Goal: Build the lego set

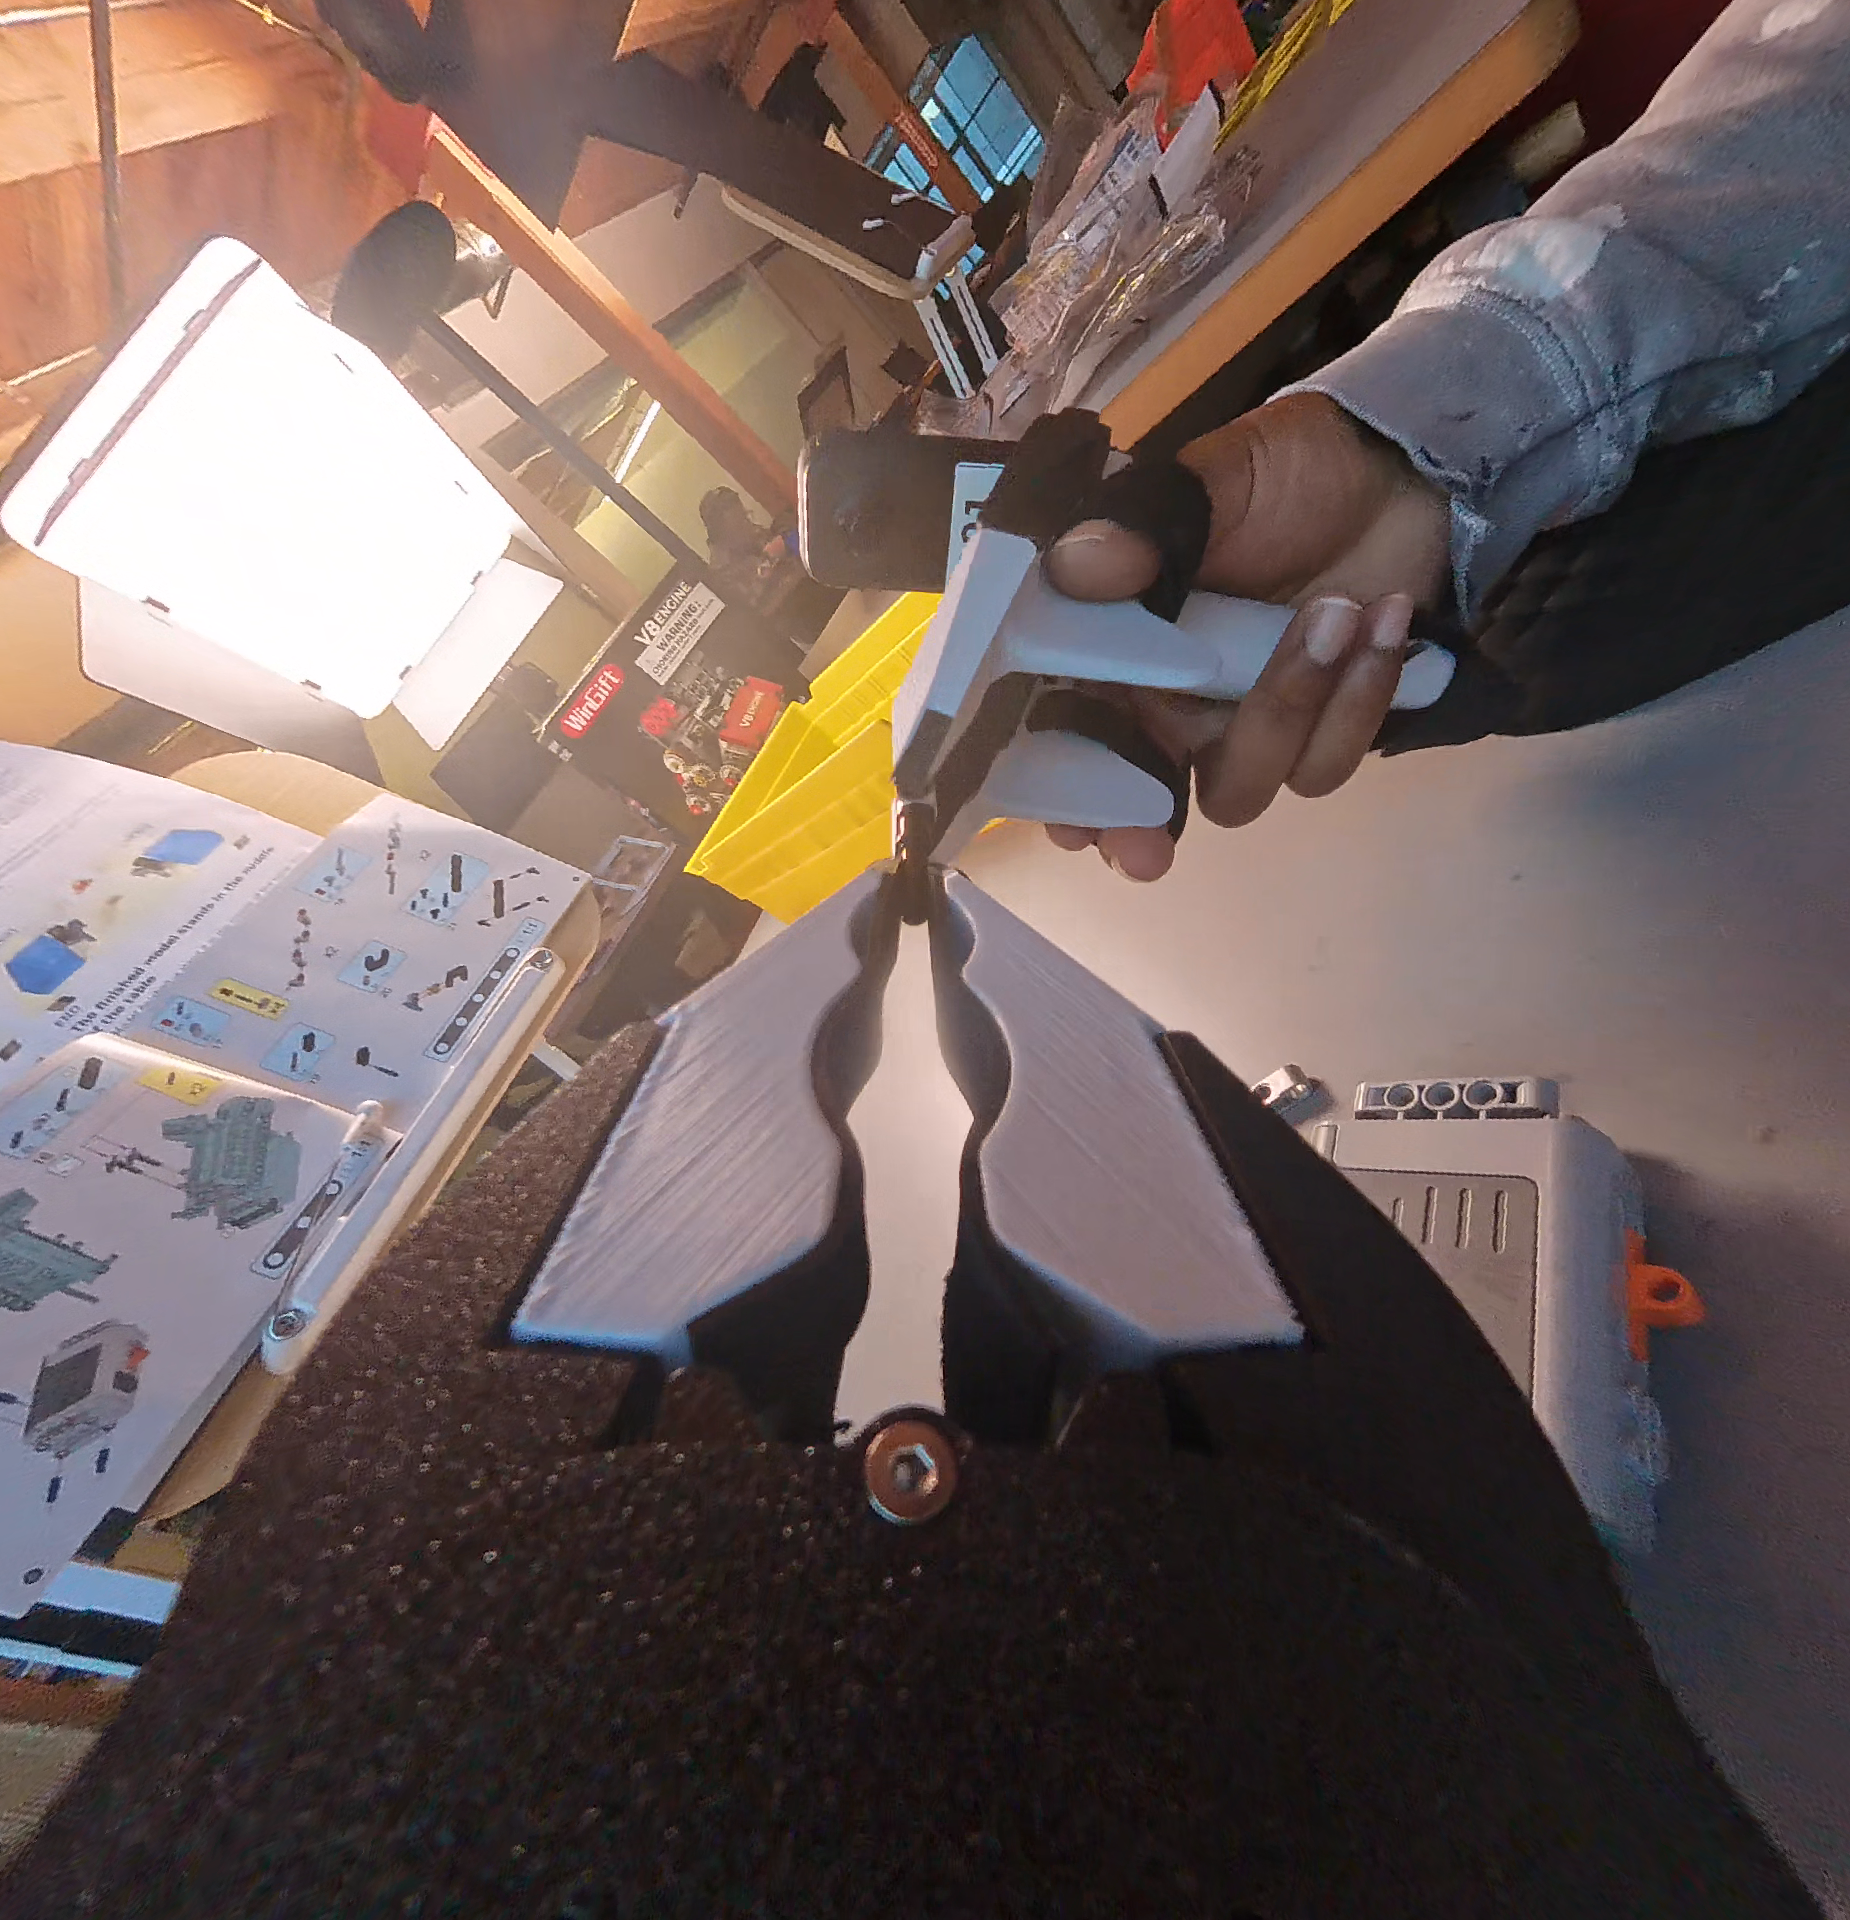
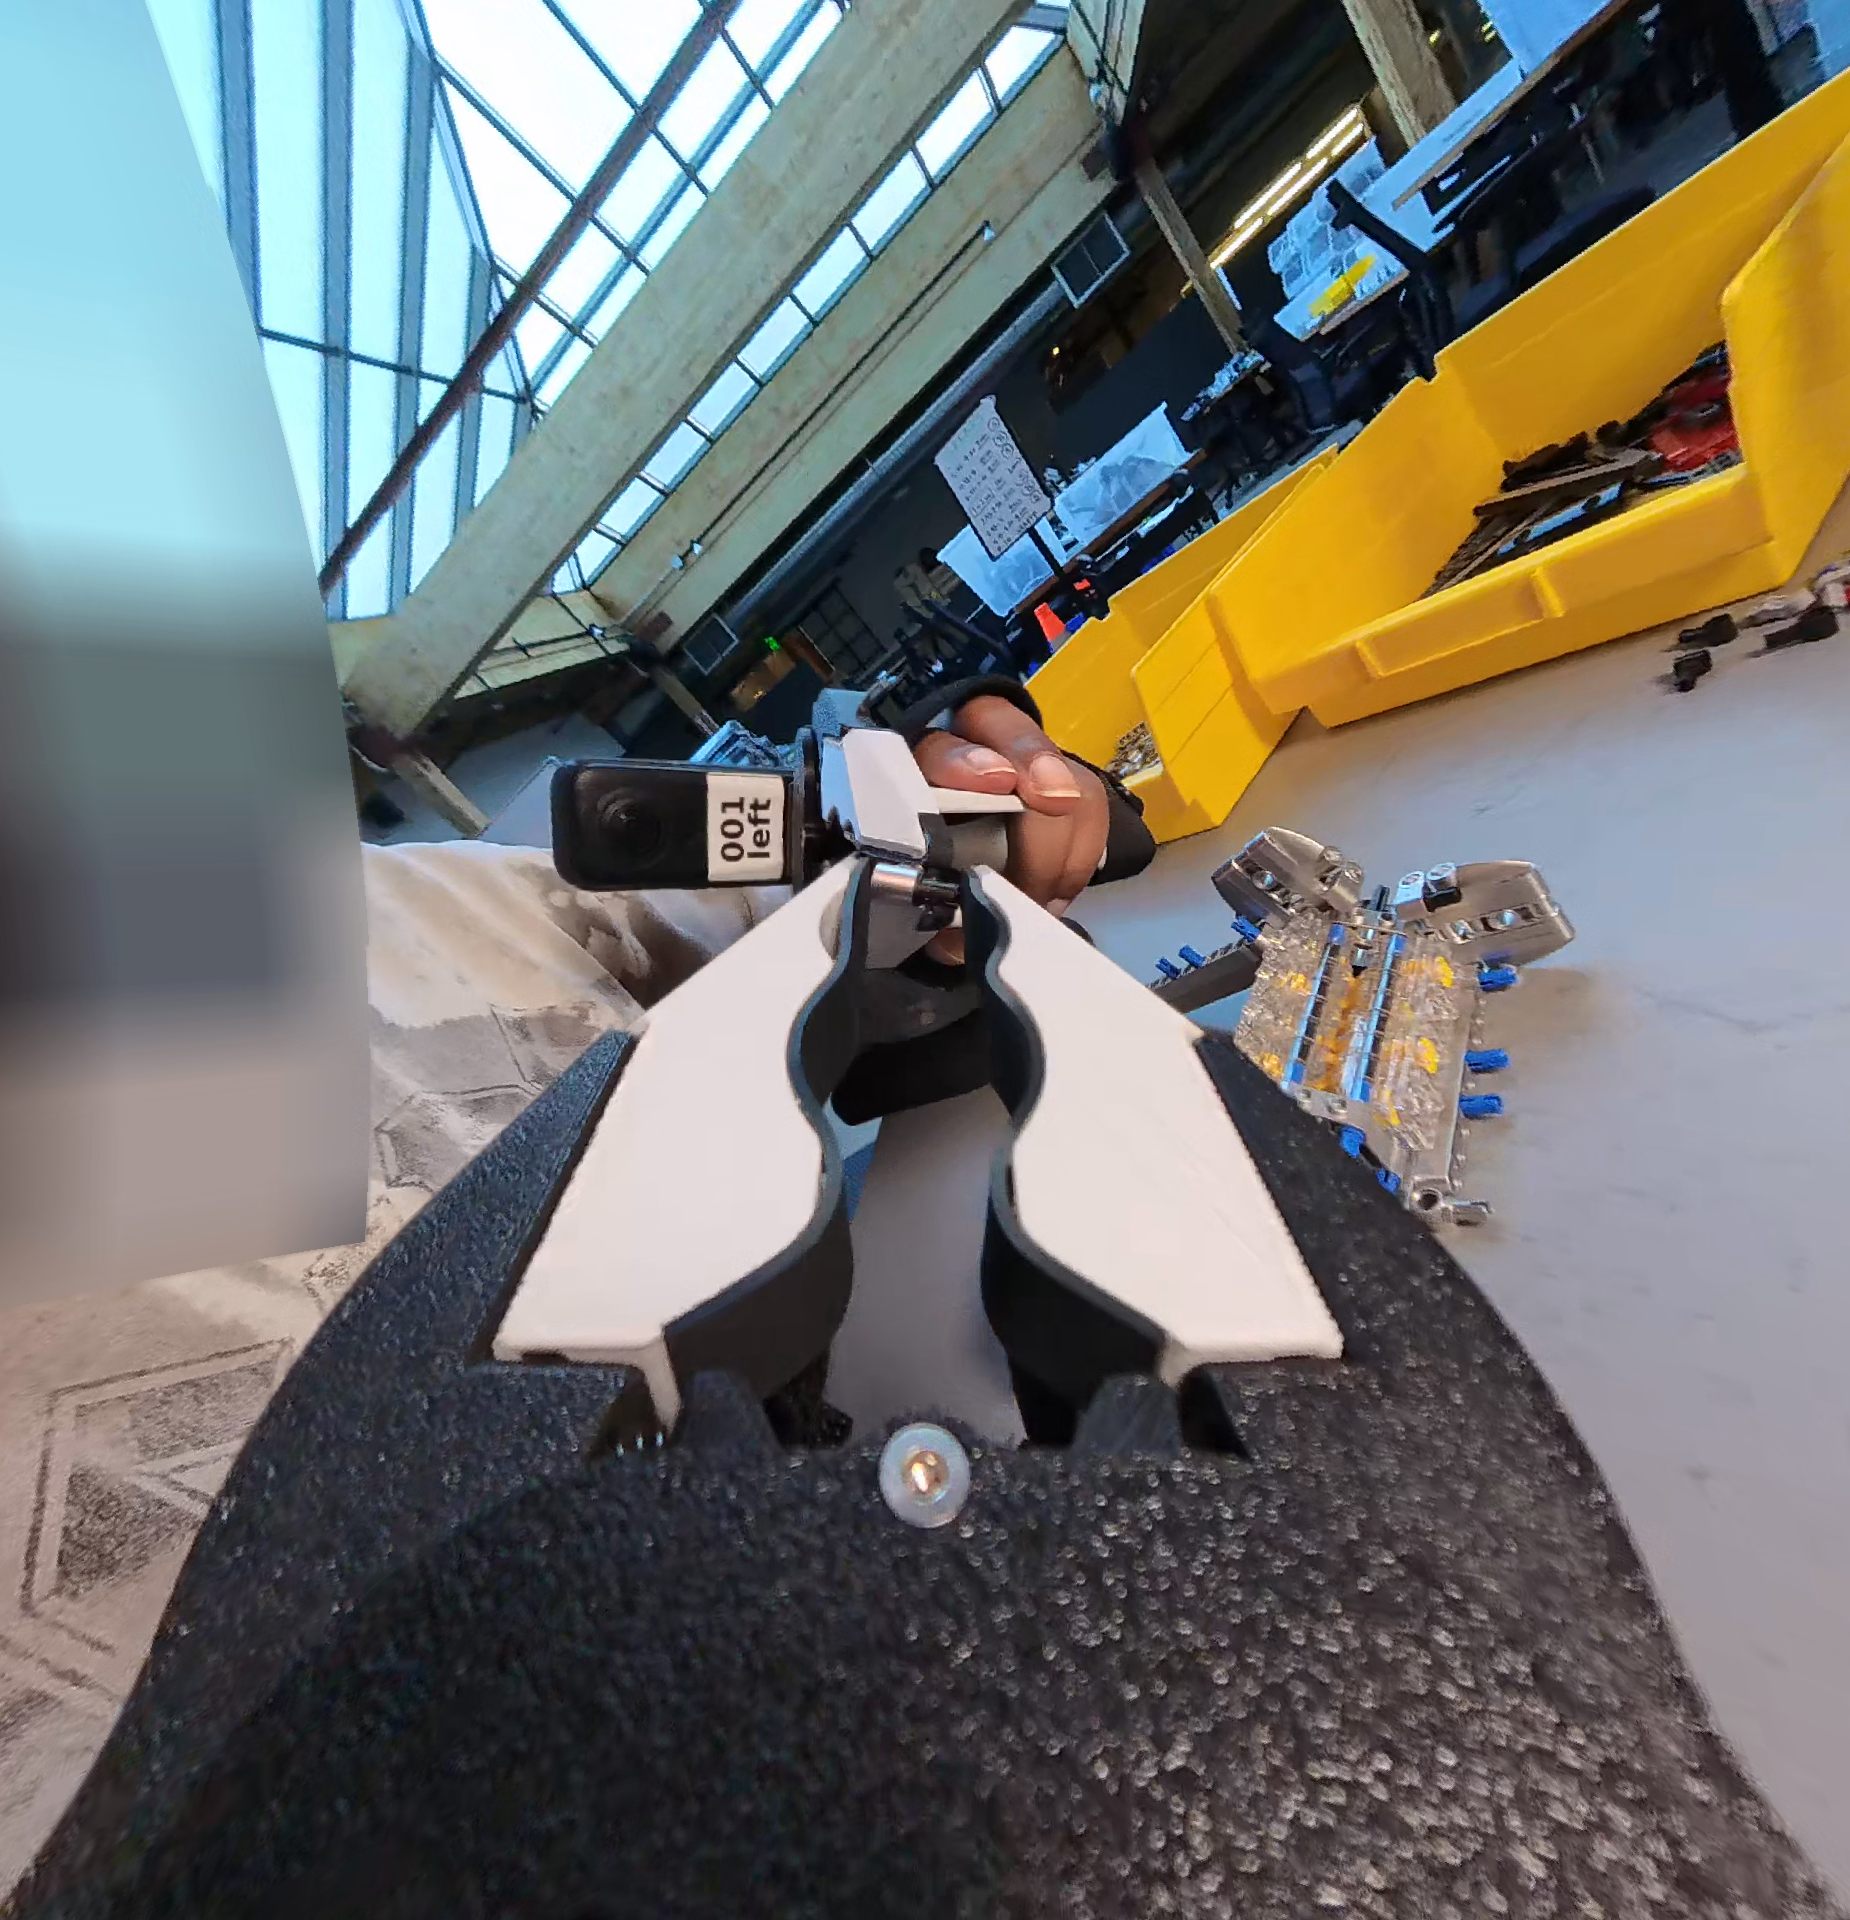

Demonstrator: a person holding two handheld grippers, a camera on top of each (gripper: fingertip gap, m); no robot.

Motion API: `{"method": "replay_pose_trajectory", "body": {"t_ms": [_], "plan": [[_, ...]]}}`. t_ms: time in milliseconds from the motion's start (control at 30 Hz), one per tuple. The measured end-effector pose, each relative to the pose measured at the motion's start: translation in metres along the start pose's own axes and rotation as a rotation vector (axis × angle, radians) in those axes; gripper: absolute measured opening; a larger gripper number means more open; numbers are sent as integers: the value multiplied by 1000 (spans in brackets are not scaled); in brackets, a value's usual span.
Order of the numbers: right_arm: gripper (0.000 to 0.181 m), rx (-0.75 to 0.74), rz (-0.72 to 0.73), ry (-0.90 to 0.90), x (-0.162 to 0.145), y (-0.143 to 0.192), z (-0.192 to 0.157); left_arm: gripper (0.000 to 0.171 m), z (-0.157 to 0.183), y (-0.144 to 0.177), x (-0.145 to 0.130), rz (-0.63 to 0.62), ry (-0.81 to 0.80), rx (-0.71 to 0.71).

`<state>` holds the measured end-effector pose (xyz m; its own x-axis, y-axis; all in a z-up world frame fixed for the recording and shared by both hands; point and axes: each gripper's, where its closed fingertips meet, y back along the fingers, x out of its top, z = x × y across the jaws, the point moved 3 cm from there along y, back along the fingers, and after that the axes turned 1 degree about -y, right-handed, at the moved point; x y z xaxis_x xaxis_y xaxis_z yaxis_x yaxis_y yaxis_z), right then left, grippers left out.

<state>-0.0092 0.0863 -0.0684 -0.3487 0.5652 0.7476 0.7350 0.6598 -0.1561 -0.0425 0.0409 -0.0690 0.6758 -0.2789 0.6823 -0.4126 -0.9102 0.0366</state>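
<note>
My left gripper [image 1: 912, 896] and right gripper [image 2: 916, 896] meet tip to tip above the grey table [image 1: 1472, 914]. Both are shut on the same small black pin-like part [image 1: 912, 868], also seen in the right wrist view [image 2: 936, 888]. In the left wrist view the right gripper [image 1: 916, 821] comes down from above, held by a hand [image 1: 1305, 582] in a grey sleeve. In the right wrist view the left gripper [image 2: 900, 883] faces me with its black camera [image 2: 672, 826], held by a hand [image 2: 1014, 800]. Most of the part is hidden by the fingertips.
A grey battery box with an orange switch [image 1: 1503, 1247] lies right of my left gripper. A clear-and-grey brick engine model with blue pins [image 2: 1368, 1023] lies right of my right gripper. Yellow bins [image 2: 1523, 520] hold parts. An open instruction booklet [image 1: 225, 1039] and a bright lamp panel [image 1: 256, 488] stand left.
</note>
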Motion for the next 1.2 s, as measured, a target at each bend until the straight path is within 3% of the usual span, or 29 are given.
{"method": "replay_pose_trajectory", "body": {"t_ms": [333, 467, 600, 867, 1033, 1200], "plan": [[15, -59, -21, 40, -2, 1, 6, 2, 2, -3, -6, -44, -42, 15], [15, -161, -83, 133, 3, 11, 15, 9, 4, -1, -25, -147, 264, -180], [15, -287, -263, 188, -8, 27, 23, 48, 35, 27, -46, -338, 683, -594], [16, -360, -615, 111, -75, 32, 20, 61, 80, 51, -68, -571, 535, -656], [16, -444, -674, 108, -84, 38, 16, 64, 95, 60, -46, -551, 610, -719], [15, -517, -743, 141, -82, 37, 9, 60, 99, 69, -8, -338, 777, -820]]}}
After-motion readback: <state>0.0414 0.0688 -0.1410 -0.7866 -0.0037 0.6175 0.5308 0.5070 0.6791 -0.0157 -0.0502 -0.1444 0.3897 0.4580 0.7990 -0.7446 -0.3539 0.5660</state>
